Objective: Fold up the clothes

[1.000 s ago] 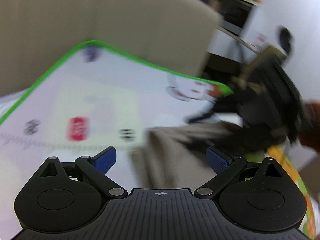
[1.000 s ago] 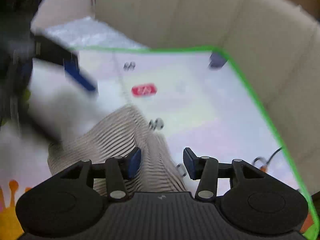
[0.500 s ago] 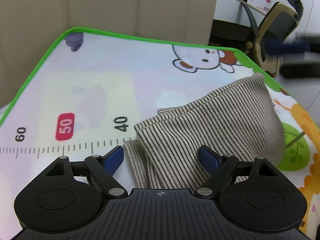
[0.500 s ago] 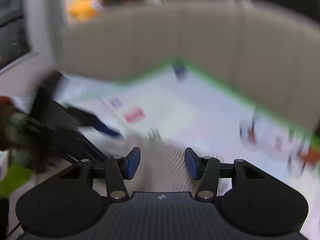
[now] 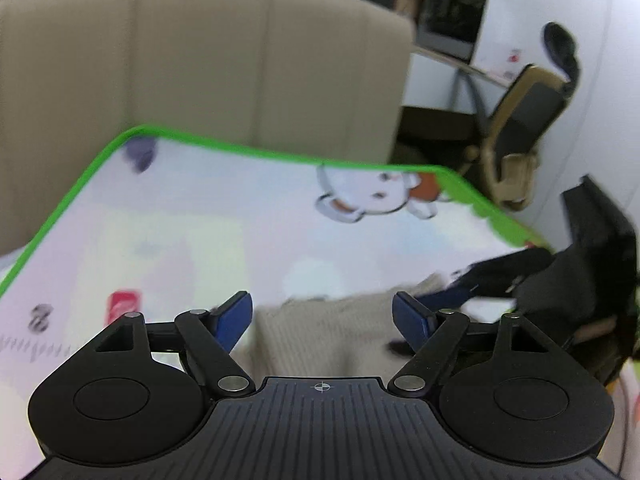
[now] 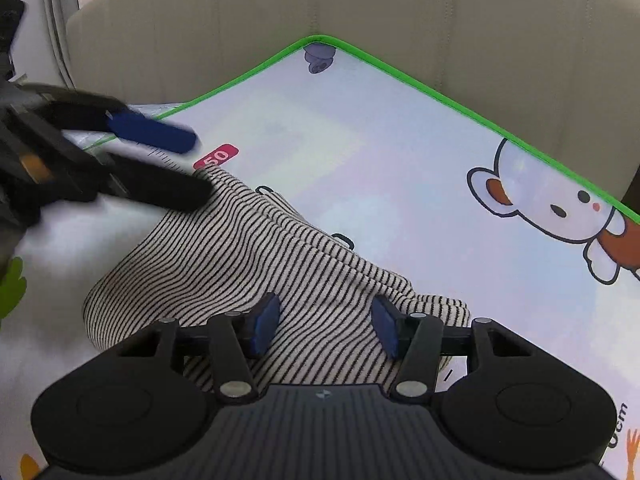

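A cream garment with thin black stripes lies folded on the play mat. My right gripper hovers over its near edge, jaws opening, the cloth below and between the blue pads, which do not press on it. My left gripper reaches in from the left at the garment's far corner, jaws wide and closing with nothing pinched. In the blurred left wrist view, the left gripper stands over the garment and the right gripper shows at the right.
The mat has a green border, a ruler print and a cartoon bear. A beige padded sofa back rises behind it. An office chair and a desk stand beyond the mat's right end.
My right gripper has sunk and rolled to hang over the garment's near edge. The left gripper has slid sideways and its jaws have narrowed. The garment lies still.
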{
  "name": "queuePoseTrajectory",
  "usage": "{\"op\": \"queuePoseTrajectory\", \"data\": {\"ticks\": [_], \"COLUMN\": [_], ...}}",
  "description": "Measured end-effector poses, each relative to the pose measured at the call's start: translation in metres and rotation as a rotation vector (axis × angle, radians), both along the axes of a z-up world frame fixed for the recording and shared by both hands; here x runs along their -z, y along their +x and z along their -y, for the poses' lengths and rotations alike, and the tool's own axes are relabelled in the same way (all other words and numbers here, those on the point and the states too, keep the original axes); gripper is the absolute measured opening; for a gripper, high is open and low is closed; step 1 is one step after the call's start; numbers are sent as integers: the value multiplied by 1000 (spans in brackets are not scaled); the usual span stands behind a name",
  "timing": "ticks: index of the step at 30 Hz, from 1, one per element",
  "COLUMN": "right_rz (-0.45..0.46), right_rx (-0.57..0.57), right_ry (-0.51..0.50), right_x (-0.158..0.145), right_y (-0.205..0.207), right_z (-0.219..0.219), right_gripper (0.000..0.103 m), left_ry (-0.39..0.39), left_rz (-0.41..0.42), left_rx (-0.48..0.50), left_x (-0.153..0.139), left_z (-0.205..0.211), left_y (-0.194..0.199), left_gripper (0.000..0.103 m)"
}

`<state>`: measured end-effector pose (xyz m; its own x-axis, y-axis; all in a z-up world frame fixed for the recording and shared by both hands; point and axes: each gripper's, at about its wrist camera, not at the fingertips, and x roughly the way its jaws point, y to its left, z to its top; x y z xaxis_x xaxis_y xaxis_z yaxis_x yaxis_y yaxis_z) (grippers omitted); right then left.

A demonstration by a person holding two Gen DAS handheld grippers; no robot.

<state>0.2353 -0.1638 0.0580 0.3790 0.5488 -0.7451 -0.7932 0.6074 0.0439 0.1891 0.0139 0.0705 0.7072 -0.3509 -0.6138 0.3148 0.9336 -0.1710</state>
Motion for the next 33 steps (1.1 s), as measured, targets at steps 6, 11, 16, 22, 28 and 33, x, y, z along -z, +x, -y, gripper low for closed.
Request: {"op": "queuePoseTrajectory", "data": {"ticks": [6,11,16,22,28,33], "right_rz": [14,-107,-291,-190,-161,-100], "right_rx": [25,176,159,100,168,131], "right_ry": [71,165,187,241,61,30], "right_x": [-30,-23,0,-37,17,14], "right_y": [-2,9,4,8,24,16], "right_z": [28,62,60,39,26,23], "right_gripper": [67,82,52,27,38,39], "left_ry": [77,47,22,13,-7,18], "left_rz": [-169,-188,-201,-204,-226,-178], "left_rx": [-42,-56,-64,-96,-129,-133], "left_x": [40,46,53,53,57,44], "left_z": [21,12,6,-4,-16,-14], "left_y": [24,23,25,22,25,17], "left_gripper": [76,79,83,87,90,83]}}
